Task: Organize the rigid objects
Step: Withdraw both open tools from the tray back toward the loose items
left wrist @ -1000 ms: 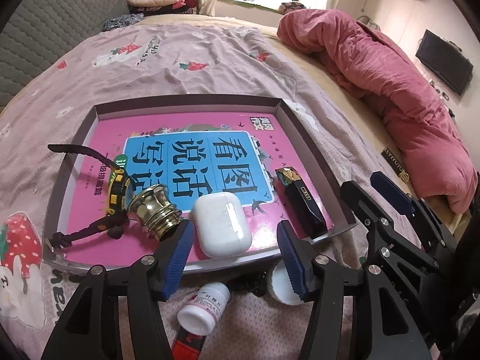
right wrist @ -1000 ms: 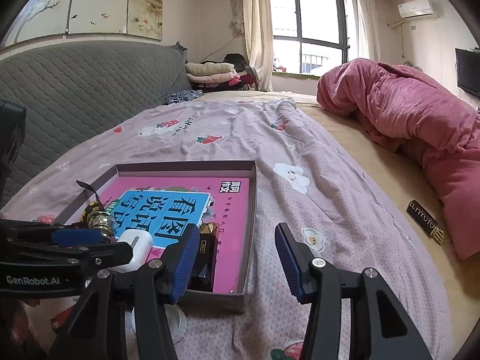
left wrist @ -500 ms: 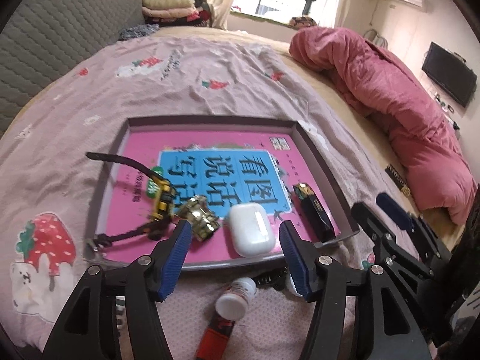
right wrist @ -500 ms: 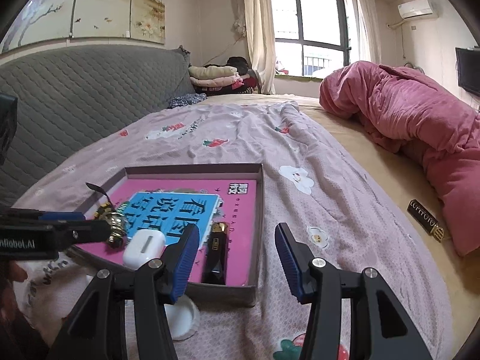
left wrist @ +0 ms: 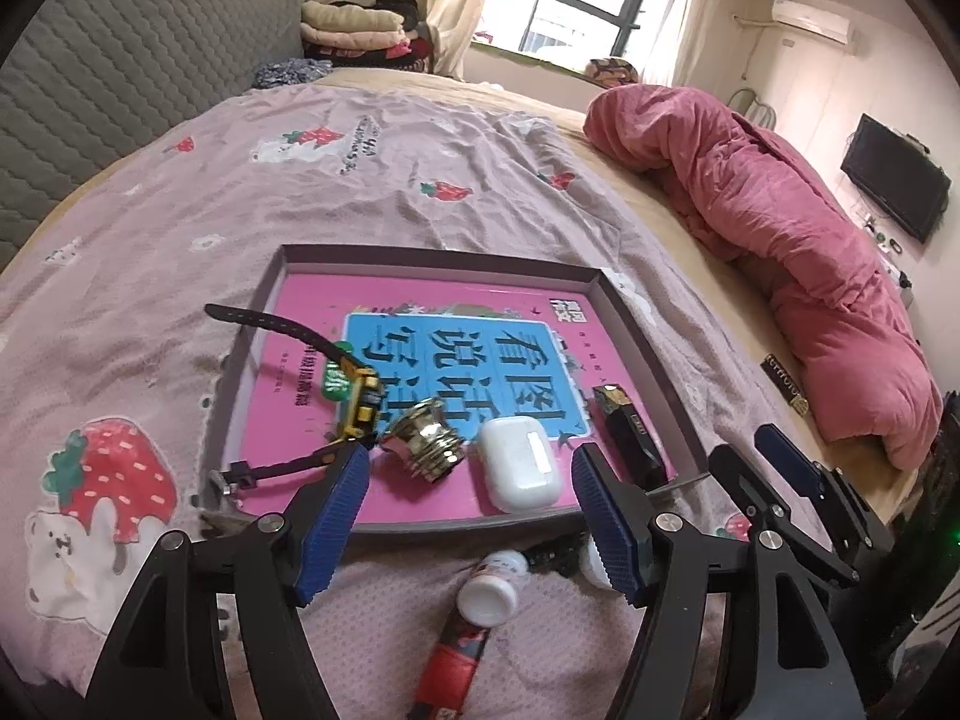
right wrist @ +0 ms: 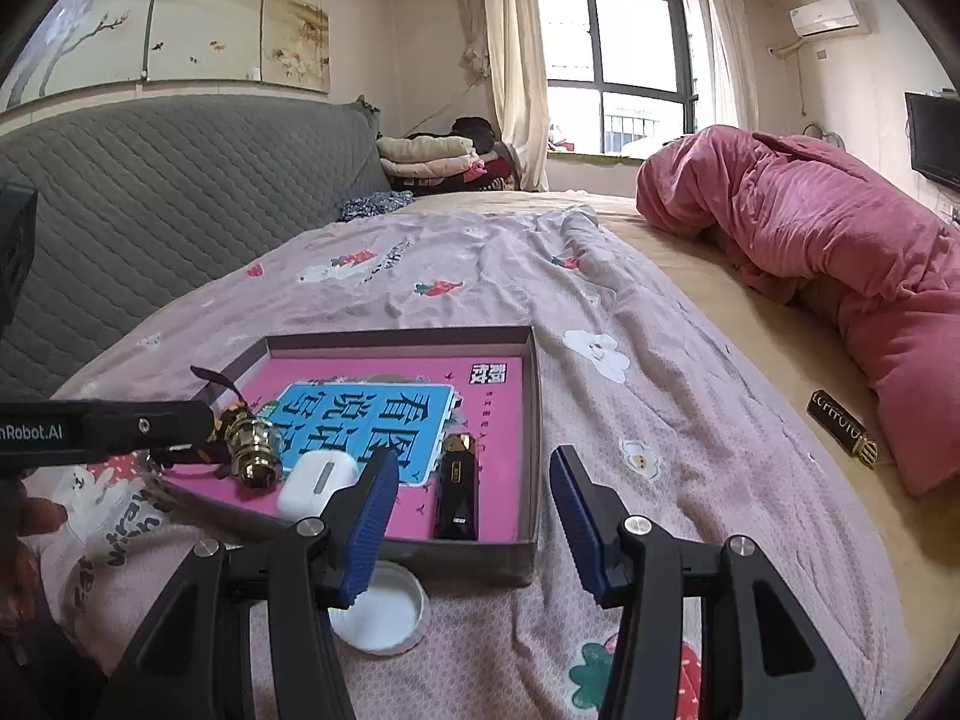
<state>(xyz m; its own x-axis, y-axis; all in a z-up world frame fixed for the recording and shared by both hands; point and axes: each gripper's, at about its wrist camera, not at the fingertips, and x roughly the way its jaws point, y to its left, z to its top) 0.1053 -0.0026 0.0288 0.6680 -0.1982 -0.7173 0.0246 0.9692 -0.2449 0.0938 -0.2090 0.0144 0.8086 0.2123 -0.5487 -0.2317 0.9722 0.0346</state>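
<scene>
- Rigid objects are gathered in a shallow grey box lid (left wrist: 642, 336) laid on the bedsheet (left wrist: 180, 228), its floor covered by a pink and blue printed sheet.
- Along the near edge of the lid are seen, from left to right, a black-and-yellow watch (left wrist: 360, 405), a brass fitting (left wrist: 426, 441), a white earbud case (left wrist: 521, 462) and a black lighter (left wrist: 627, 432) (the fitting lies tipped on its side).
- On the sheet just outside the lid's near wall, a white-capped bottle (left wrist: 489, 585) and a white lid (right wrist: 381, 615) are found.
- A small black-and-gold bar (right wrist: 843, 429) is left well apart, beside the pink duvet (right wrist: 840, 252).
- Left gripper (left wrist: 471, 525) is held with jaws spread wide, nothing between its blue pads.
- Right gripper (right wrist: 474, 531) is likewise held wide open and empty, above the lid's near right corner.
</scene>
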